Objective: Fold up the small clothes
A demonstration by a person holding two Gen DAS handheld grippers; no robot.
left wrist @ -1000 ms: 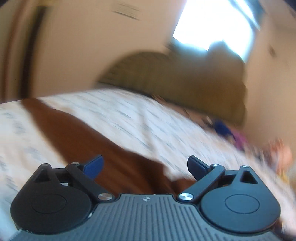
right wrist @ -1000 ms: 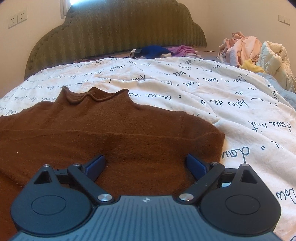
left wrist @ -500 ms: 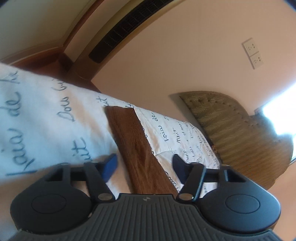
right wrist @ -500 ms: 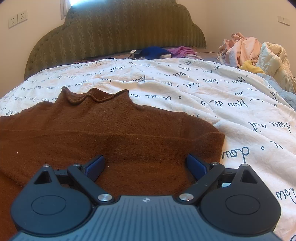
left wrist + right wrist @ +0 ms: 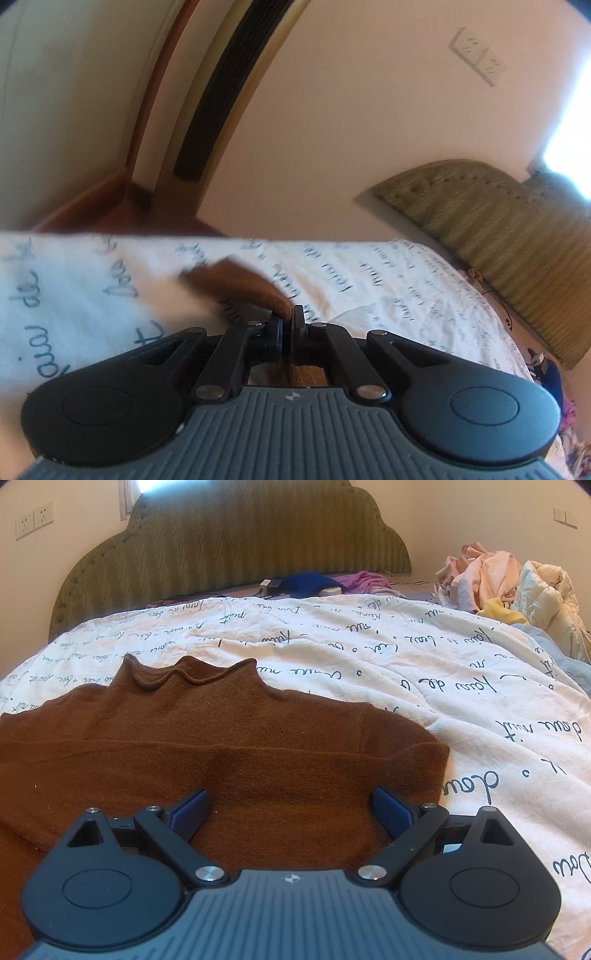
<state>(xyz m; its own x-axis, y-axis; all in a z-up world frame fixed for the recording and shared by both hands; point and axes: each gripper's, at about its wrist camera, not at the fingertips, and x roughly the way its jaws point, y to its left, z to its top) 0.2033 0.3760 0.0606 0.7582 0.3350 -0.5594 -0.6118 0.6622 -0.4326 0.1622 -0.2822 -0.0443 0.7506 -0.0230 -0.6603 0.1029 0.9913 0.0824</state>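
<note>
L gripper (image 5: 288, 325) pinches what looks like sweater (image 5: 221, 753) sleeve; carry it across chest w/o dragging. R gripper (image 5: 291, 812) spread, idle.

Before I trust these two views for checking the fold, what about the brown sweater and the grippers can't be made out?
- Left wrist view: the brown sweater beyond the shut left gripper is motion-blurred; which part is pinched is unclear.
- Right wrist view: the sweater's lower part and left sleeve are cut off by the frame edge and hidden by the open right gripper.
- The clothes pile is too bunched to count.
</note>
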